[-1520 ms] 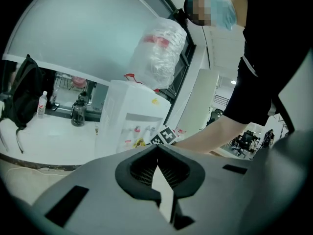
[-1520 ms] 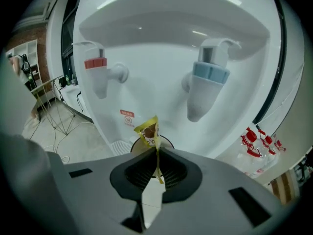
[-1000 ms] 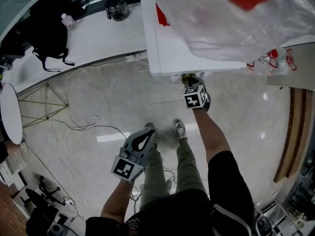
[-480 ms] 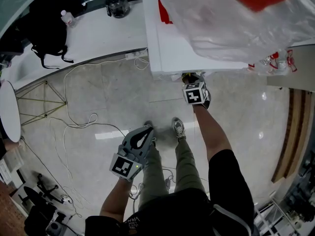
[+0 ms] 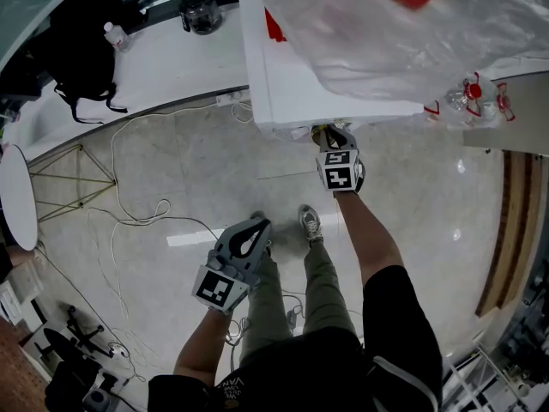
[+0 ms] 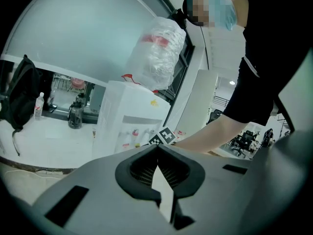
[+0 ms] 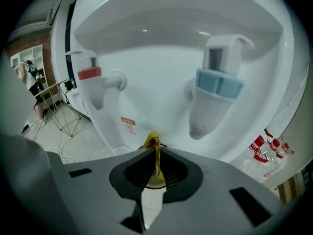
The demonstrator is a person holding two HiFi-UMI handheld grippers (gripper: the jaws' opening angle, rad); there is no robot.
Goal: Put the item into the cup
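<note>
— Hardly anything has moved since a second ago. My right claw (image 7: 154, 149) stays up at the front of the water dispenser (image 7: 156, 97). My left claw (image 6: 157, 147) stays low by the leg (image 5: 273, 299).

— Where is the thing you have to drop?

— It is in my right claw. The jaws are pinching a thin yellow item (image 7: 156, 176). I see it edge on, so I cannot tell what it is. Its long side runs from 6 o'clock to 12 o'clock, in line with the jaws. Its tip pokes out just past them.

— What is around it?

— From the item, the red tap (image 7: 91, 74) is at 10 o'clock and the blue tap (image 7: 215, 84) is at 1 o'clock. A little grille (image 7: 122, 150) is just beside it at 9 o'clock. The item sits between the two taps but lower down, and it touches neither.

— And the cup?

— I see no cup in any view. That is the hard part. I think I must find it before I can let go.

— What about the other claw?

— Its jaws are pressed together with nothing in them. In the head view it is at 7 o'clock from the right claw, well apart, over the floor (image 5: 171, 178).

— So which hand does the job?

— The right one, I think. It has the item and it is the one near the dispenser. When the cup shows, I guess I should point the item's long side down into the cup's mouth. Then I would spread the jaws.
</note>
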